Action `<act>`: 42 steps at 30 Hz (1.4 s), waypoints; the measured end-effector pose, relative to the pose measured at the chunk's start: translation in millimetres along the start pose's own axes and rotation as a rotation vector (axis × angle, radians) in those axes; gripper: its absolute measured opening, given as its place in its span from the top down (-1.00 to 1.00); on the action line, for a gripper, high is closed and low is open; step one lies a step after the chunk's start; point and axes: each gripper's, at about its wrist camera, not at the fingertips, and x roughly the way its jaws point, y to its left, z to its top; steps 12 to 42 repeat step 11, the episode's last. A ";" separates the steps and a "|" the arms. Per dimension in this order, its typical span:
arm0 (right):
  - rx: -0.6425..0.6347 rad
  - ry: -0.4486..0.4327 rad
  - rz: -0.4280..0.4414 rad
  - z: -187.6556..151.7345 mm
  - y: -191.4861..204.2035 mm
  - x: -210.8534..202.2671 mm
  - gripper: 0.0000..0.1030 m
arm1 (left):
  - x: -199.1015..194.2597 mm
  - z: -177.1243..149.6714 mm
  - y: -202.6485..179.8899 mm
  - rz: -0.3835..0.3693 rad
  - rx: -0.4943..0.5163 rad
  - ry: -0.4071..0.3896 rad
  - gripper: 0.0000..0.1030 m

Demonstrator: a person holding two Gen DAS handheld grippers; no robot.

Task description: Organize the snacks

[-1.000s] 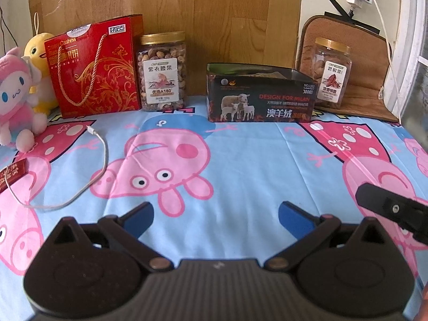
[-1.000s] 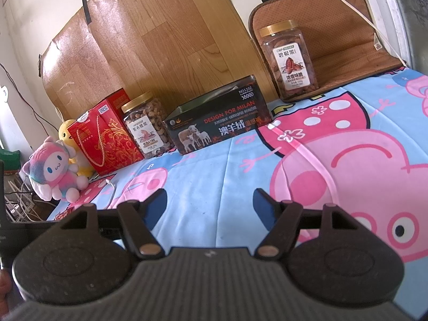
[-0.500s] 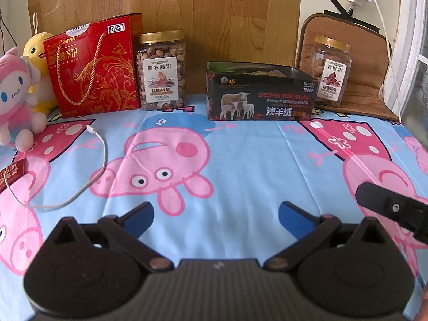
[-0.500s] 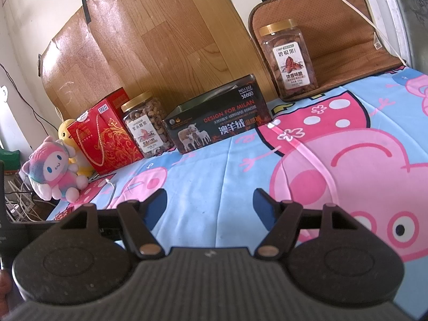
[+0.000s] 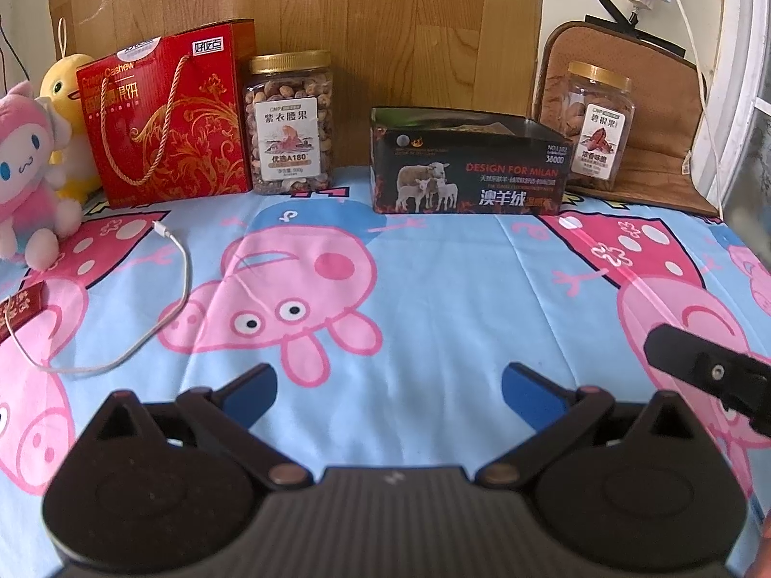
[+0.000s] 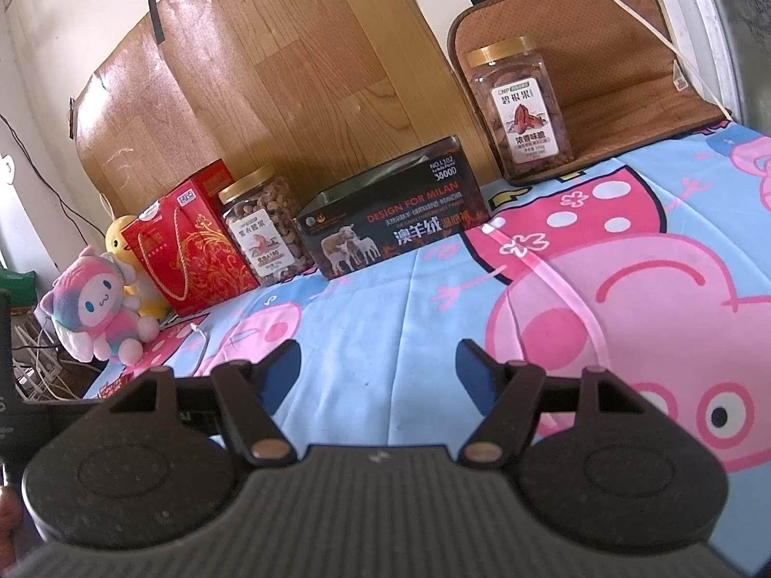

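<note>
Along the back wall stand a red cashew gift box [image 5: 168, 115], a gold-lidded jar of cashews [image 5: 290, 124], an open black box with sheep on it [image 5: 465, 164] and a jar of pecans [image 5: 597, 125]. They also show in the right wrist view: red box [image 6: 192, 245], cashew jar [image 6: 262, 231], black box [image 6: 392, 221], pecan jar [image 6: 523, 106]. My left gripper [image 5: 389, 390] is open and empty over the bedsheet. My right gripper [image 6: 378, 368] is open and empty, well short of the snacks.
A Peppa Pig sheet [image 5: 433, 289] covers the surface. A pink plush [image 5: 24, 178] and a yellow plush [image 5: 67, 96] sit at the far left. A white cable [image 5: 178, 279] and a small red packet [image 5: 19, 308] lie at the left. A brown cushion [image 5: 641, 111] leans behind the pecan jar.
The left wrist view has dipped or drawn back slightly, so the snacks sit a little higher in frame. The right view is almost unchanged. Both grippers stay open.
</note>
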 end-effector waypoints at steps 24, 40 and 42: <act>-0.001 0.000 0.000 0.0 -0.1 -0.2 -0.42 | -3.7 1.0 -0.5 -0.059 -0.001 -0.024 -1.00; -0.001 0.000 0.000 0.0 -0.1 -0.2 -0.42 | -3.7 1.0 -0.5 -0.059 -0.001 -0.024 -1.00; -0.001 0.000 0.000 0.0 -0.1 -0.2 -0.42 | -3.7 1.0 -0.5 -0.059 -0.001 -0.024 -1.00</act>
